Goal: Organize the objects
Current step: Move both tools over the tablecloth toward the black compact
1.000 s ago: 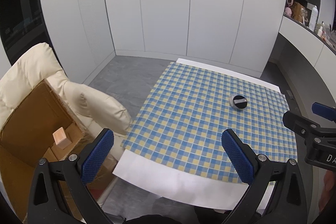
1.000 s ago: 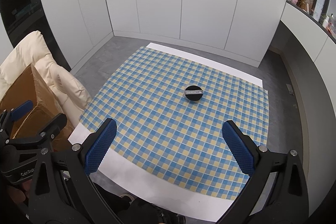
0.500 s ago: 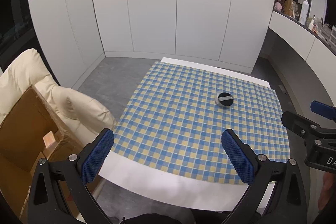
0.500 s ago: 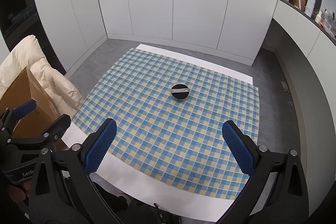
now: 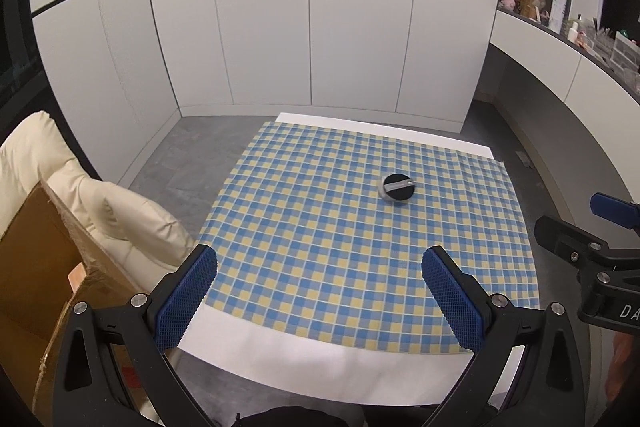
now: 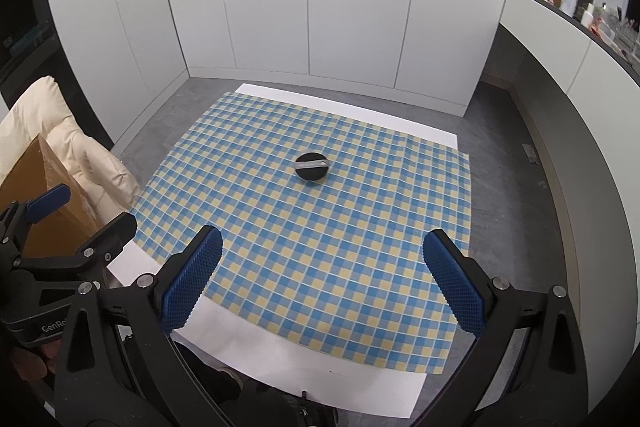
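Note:
A small round black object with a grey strap across its top (image 5: pixel 396 188) sits alone on the blue and yellow checked cloth (image 5: pixel 360 239); it also shows in the right wrist view (image 6: pixel 311 167). My left gripper (image 5: pixel 320 291) is open and empty above the table's near edge. My right gripper (image 6: pixel 322 281) is open and empty too, held beside it on the right. Both are well short of the black object. An open cardboard box (image 5: pixel 36 267) rests on a cream armchair (image 5: pixel 120 215) to the left of the table.
The white table (image 5: pixel 304 359) shows beyond the cloth at its near and far edges. White cabinet doors (image 5: pixel 312 27) close off the back. A curved counter with bottles and clutter (image 5: pixel 560 11) runs along the right. Grey floor lies around the table.
Both grippers have swung to the right and tilted up a little, so the box and armchair slid toward the left edge. The pink item in the box has gone out of view. Both grippers stayed open.

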Demonstrator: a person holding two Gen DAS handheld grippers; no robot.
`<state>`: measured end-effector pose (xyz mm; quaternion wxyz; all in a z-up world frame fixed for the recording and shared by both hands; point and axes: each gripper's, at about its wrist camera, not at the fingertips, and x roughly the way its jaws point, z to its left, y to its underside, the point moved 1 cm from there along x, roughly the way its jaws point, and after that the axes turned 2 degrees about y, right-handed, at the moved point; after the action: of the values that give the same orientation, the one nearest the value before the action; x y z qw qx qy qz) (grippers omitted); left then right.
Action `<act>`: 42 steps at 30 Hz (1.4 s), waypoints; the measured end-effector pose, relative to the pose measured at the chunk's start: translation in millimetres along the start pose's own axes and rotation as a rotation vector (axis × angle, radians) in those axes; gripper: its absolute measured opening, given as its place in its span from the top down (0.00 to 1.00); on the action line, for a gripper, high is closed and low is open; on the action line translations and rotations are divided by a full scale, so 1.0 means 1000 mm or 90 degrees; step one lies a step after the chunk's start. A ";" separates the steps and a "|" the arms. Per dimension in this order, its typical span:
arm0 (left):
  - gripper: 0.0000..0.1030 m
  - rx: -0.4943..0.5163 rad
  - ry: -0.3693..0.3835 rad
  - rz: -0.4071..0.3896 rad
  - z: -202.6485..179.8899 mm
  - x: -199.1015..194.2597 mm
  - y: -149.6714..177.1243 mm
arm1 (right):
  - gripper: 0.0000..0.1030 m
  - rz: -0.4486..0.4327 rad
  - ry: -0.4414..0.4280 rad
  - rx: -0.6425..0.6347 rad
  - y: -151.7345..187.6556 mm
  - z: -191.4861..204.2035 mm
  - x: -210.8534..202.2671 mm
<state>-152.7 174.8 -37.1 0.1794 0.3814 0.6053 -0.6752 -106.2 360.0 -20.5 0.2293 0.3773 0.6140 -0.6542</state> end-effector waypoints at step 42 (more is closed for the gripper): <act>0.19 0.044 0.010 0.078 -0.025 0.130 -0.011 | 0.01 0.055 0.030 -0.026 -0.004 -0.031 0.122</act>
<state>-236.8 229.4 -124.1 0.2024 0.4290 0.5587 -0.6803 -177.5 410.5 -111.1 0.2508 0.4139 0.6156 -0.6219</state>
